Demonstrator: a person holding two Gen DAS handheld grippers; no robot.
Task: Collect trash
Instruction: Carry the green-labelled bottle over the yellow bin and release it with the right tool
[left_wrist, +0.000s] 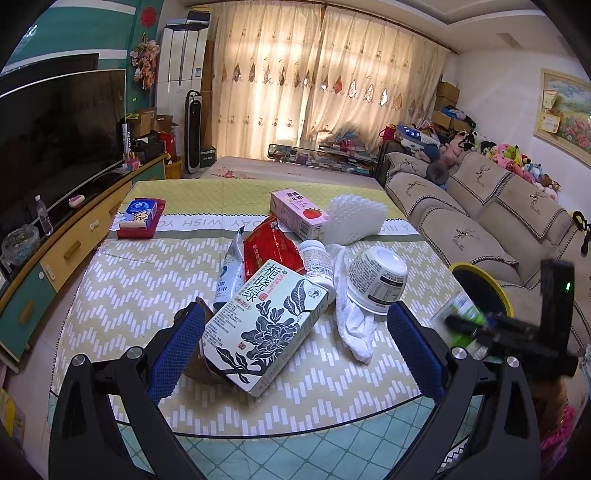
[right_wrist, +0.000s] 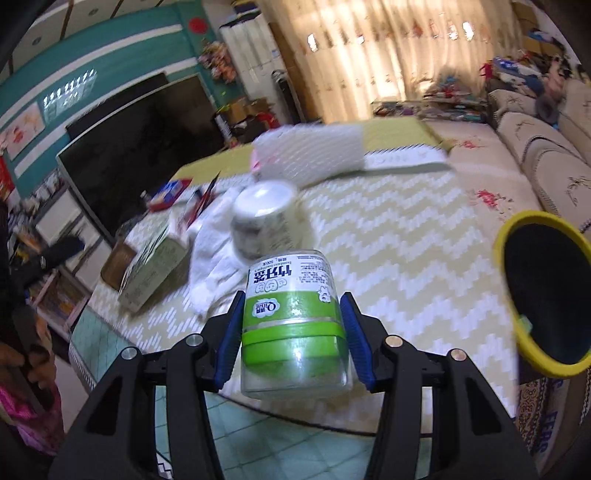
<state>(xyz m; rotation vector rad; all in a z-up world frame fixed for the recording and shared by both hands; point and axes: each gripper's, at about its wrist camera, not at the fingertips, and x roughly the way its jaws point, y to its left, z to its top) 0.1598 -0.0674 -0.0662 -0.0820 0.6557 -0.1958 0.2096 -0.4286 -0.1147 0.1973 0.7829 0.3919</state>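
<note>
Litter is crowding the zigzag-clothed table (left_wrist: 122, 280); left tongs (left_wrist: 295, 347) are gaping empty, right tongs (right_wrist: 291, 332) are clamping a green-labelled jar (right_wrist: 293, 321) near the yellow-rimmed bin (right_wrist: 517, 332).

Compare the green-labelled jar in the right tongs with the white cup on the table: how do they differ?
The green-labelled jar sits between the right tongs, lifted; the white cup rests on the table. The jar is clear plastic with a green band; the cup is opaque white, upside down, partly on a white cloth. Both are round printed containers.
</note>
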